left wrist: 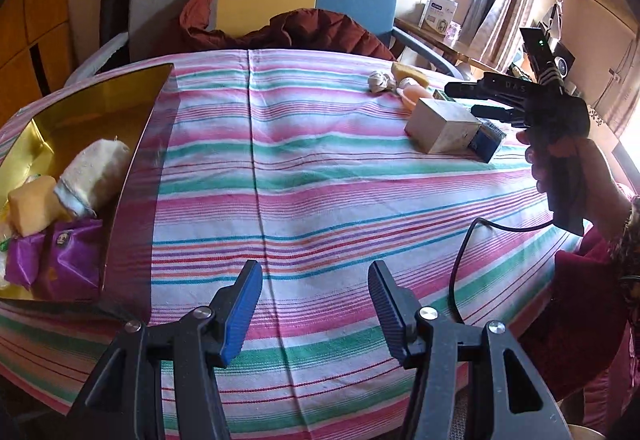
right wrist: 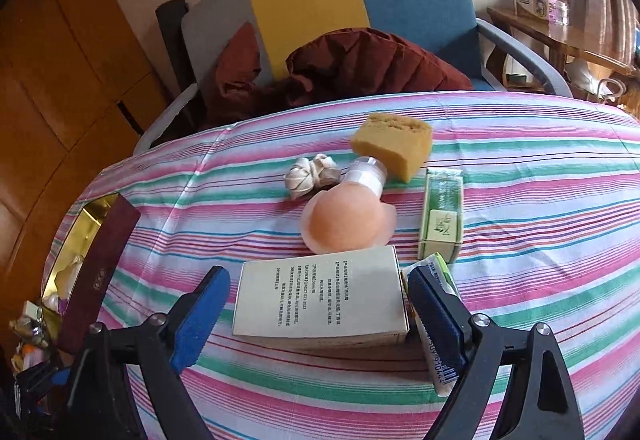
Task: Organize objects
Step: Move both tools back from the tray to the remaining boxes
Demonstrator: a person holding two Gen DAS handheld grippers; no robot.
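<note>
- Two grippers over a striped cloth; gold box at 9 o'clock in the left view, holding a purple pouch
- right gripper spread wide around a white carton, not touching
- left gripper wide, empty
- sponge at 12 o'clock beyond the carton; green box at 1

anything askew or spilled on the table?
Nothing spilled or damaged. The leftover items form a loose cluster: the peach bottle lies on its side between the sponge and the white box, and a small packet is wedged against that box. The right gripper is open around the box.
</note>
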